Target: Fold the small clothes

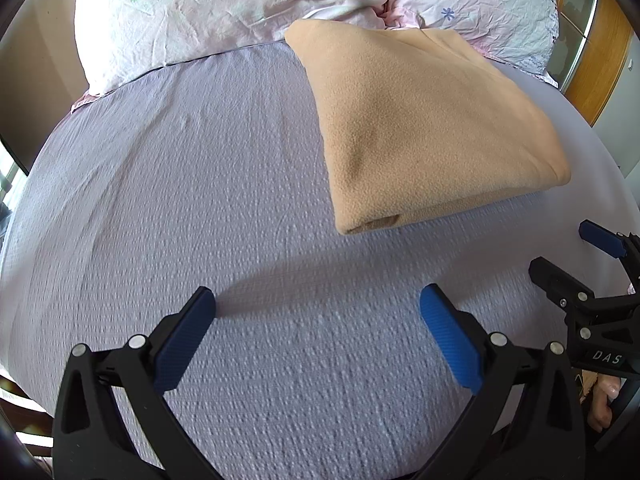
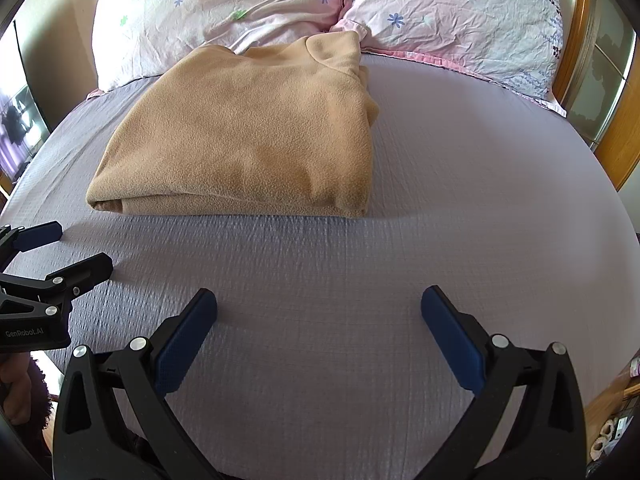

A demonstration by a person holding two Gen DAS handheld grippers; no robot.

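Note:
A tan fleece garment [image 1: 424, 120] lies folded into a thick rectangle on the lilac bed sheet [image 1: 200, 184], near the pillows; it also shows in the right wrist view [image 2: 256, 132]. My left gripper [image 1: 318, 304] is open and empty, hovering over bare sheet in front of and left of the garment. My right gripper [image 2: 319, 306] is open and empty, over the sheet in front of the garment's right end. Each gripper shows at the edge of the other's view, the right one [image 1: 560, 256] and the left one [image 2: 80, 248], both open.
Two floral pillows [image 2: 224, 12] [image 2: 460, 24] lie at the head of the bed behind the garment. A wooden headboard or wardrobe frame [image 2: 616, 128] stands at the right. The bed edge curves along the left and right.

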